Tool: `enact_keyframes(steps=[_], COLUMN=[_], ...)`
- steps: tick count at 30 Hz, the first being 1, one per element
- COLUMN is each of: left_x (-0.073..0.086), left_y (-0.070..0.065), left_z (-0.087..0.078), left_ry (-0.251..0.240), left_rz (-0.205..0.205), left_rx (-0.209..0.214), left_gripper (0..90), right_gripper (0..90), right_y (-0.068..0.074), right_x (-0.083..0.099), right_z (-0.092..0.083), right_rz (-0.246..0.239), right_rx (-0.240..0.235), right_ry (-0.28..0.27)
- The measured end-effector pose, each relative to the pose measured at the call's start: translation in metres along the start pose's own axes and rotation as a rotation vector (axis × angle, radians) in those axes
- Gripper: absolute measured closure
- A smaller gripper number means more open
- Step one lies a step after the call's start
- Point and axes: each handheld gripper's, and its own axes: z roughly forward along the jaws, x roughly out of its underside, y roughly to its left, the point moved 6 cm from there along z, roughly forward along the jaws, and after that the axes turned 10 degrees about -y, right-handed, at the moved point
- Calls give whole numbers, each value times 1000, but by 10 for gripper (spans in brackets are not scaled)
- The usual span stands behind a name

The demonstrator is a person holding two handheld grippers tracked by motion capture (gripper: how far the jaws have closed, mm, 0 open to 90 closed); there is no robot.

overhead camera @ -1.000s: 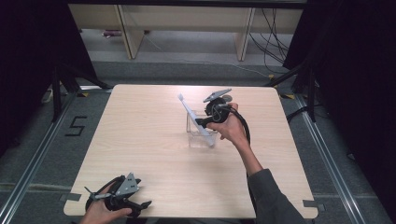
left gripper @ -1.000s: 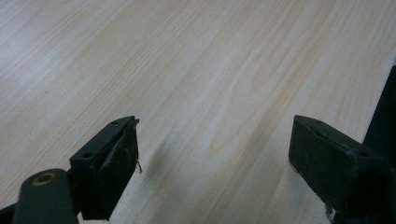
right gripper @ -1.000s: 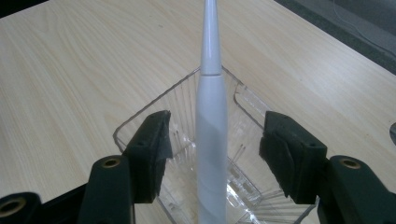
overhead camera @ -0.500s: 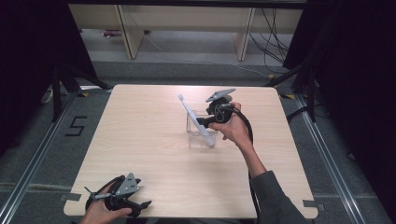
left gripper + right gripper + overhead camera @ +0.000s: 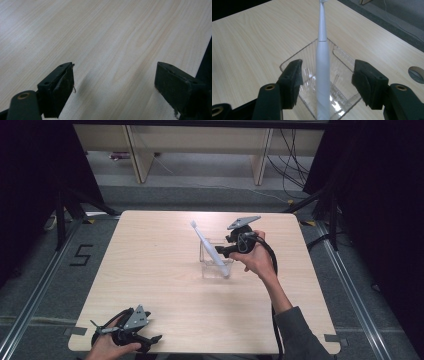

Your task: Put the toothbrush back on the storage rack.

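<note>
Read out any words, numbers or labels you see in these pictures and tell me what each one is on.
"5" – marked in black on the grey floor left of the table.
Nothing readable on the white toothbrush, the clear plastic container, or the tabletop in either gripper view.
The small pink thing on the floor under the far shelving is too small and blurred to read.
</note>
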Motion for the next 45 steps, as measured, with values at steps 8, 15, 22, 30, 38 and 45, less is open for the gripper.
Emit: enact_keyframes(steps=[8, 15, 22, 30, 38, 45], left_x=[0, 0, 0, 0, 0, -1], left_y=[1, 0, 0, -1, -2, -2], left_z=[-1, -1, -1, -1, 0, 0], left_ry=[-2, 2, -6, -6, -20, -18], left_rz=[-3, -5, -4, -13, -21, -19], left_rx=[-9, -6, -13, -13, -10, -7], left_gripper=[155, 155, 155, 155, 155, 155], right_gripper=[411, 404, 400, 387, 386, 381], right_y=[-3, -6, -7, -10, -20, -19], right_x=[2, 9, 14, 22, 29, 32], right_z=[-10, -17, -29, -38, -50, -53], right_rz=[15, 2, 32, 28, 58, 63], right_rx=[6, 7, 10, 3, 25, 17], right_ry=[-12, -24, -43, -89, -102, -92])
